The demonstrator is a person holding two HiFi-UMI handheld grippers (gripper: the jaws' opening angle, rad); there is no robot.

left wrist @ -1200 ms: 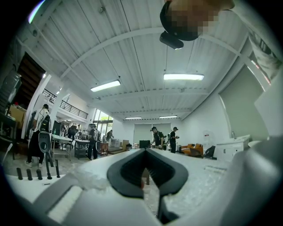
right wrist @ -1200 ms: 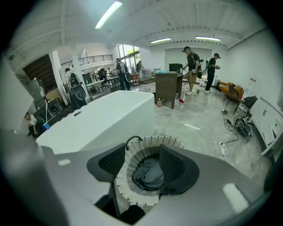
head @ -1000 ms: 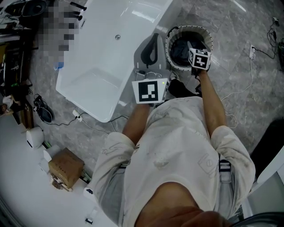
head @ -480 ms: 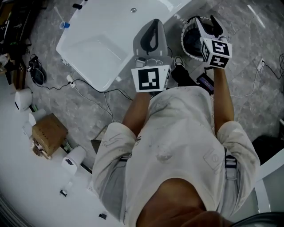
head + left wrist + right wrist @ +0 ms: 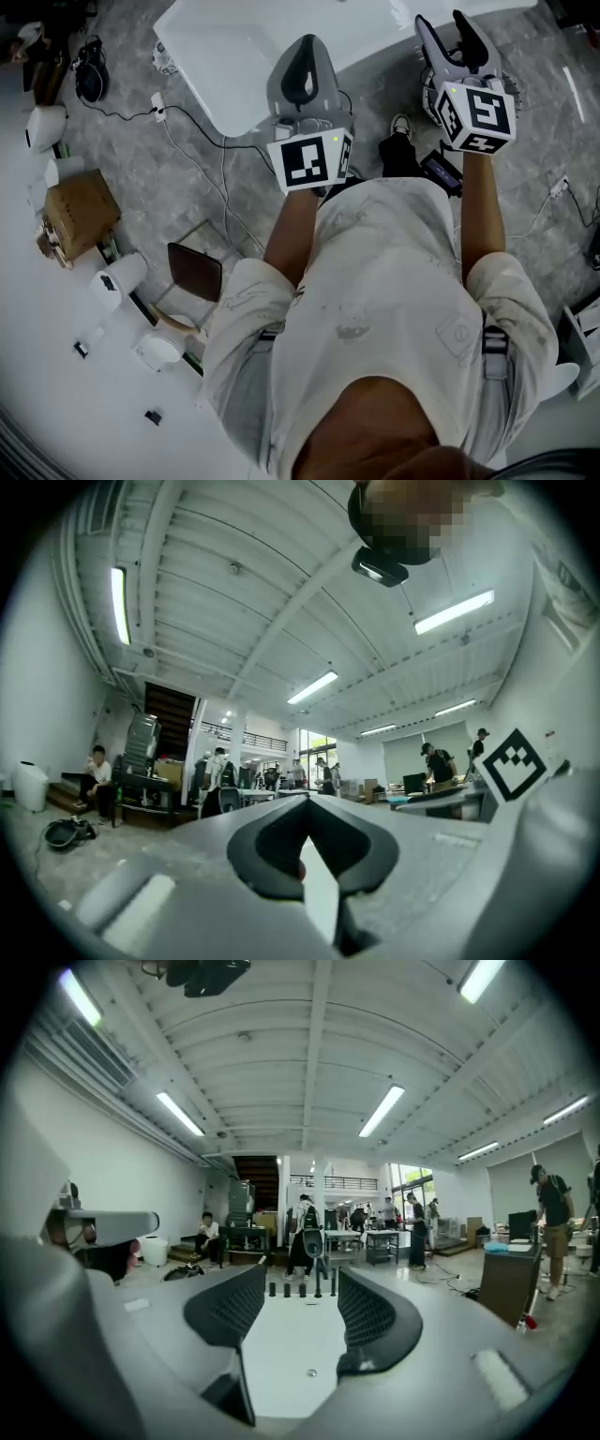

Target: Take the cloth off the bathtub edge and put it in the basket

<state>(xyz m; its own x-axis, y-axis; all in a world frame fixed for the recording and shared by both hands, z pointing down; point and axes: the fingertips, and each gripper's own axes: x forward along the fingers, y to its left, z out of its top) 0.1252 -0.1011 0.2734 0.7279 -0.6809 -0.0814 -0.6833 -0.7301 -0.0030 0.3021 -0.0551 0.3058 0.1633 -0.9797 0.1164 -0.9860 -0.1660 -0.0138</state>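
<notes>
**Cloth: not sighted, and neither gripper carries it**

We find no cloth between the jaws of either tool, and no view lets us say where it lies.

The left gripper [image 5: 306, 45] has its jaws brought together, tip against tip, with nothing caught in them. Its own view confirms this, showing the dark pads meeting in a point.

The right gripper [image 5: 448, 32] stands with its jaws apart and empty. Through the gap in its own view we see the white inside of the bathtub [image 5: 286, 1344], its drain [image 5: 311, 1372] and a row of black taps [image 5: 300, 1288] at the far rim.

In the head view both grippers are held out in front of the person, side by side and apart from each other, each pointing towards the bathtub. The left gripper overlaps the near rim of the tub. The right one sits just off the tub's corner, above the grey stone floor [image 5: 131, 131].

We cannot make out the basket in any view (the right gripper and its marker cube [image 5: 478, 112] block much of the floor by that corner).

A dark shoe [image 5: 398, 127] shows on the floor between the two grippers. A cardboard box [image 5: 80, 211] sits well off to the left, clear of the tub.
</notes>
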